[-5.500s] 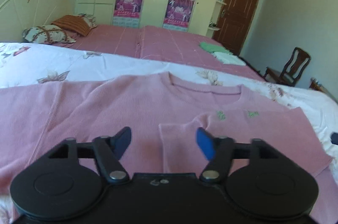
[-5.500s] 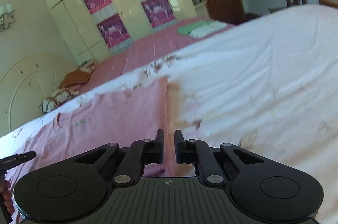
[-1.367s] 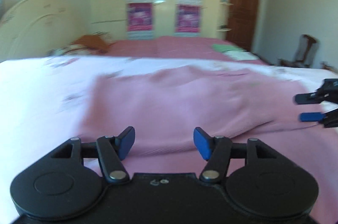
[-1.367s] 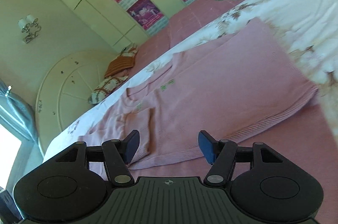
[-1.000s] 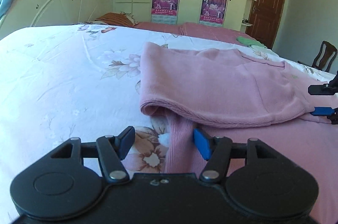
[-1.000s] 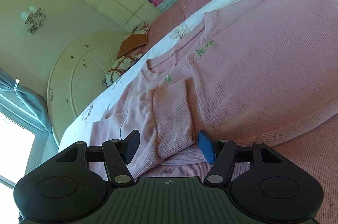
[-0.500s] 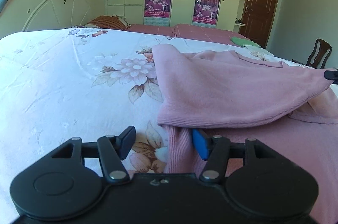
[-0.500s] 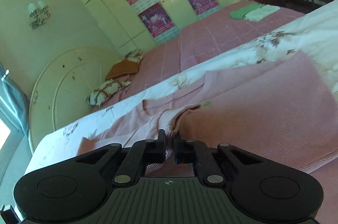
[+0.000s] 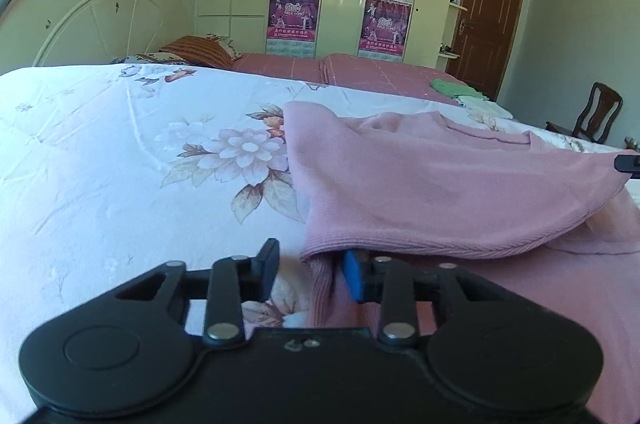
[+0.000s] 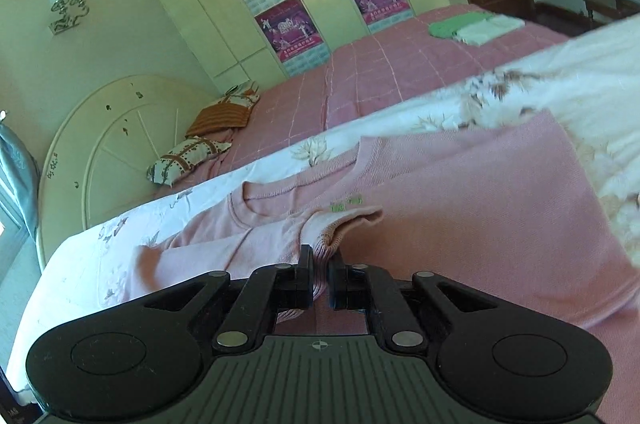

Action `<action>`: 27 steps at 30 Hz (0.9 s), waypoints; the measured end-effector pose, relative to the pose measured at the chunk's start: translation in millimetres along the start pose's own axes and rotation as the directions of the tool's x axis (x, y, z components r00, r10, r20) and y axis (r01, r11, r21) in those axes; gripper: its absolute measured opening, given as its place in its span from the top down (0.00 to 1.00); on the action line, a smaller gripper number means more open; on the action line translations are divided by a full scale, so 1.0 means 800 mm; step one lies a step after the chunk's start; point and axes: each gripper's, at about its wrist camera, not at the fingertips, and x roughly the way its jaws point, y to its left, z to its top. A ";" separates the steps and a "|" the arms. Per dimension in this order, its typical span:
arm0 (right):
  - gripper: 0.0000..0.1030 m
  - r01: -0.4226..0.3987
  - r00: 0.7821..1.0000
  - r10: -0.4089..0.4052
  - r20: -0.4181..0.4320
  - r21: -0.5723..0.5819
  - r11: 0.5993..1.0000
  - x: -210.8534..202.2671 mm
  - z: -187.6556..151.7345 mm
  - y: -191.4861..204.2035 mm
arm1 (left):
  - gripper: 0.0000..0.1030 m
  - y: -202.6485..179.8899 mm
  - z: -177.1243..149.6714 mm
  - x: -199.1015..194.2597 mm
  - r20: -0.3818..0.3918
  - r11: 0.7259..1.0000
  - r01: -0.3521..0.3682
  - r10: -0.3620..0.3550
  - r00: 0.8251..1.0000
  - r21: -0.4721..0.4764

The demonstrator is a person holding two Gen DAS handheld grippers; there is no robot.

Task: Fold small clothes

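Currently: right hand-held gripper clamped on pink sweater cuff; left hand-held gripper partly open, straddling sweater hem on bed.

Both the left tool and right tool are matte black with silver rivets.

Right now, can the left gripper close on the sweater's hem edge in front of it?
Probably yes: the left gripper is open, with the pink sweater hem already between its fingers and nothing blocking.
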 end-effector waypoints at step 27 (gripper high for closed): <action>0.95 -0.144 0.980 0.169 0.109 -0.201 0.969 -0.020 0.076 0.097 | 0.86 0.000 0.000 -0.012 0.050 0.993 -0.074 0.079 0.996 -0.095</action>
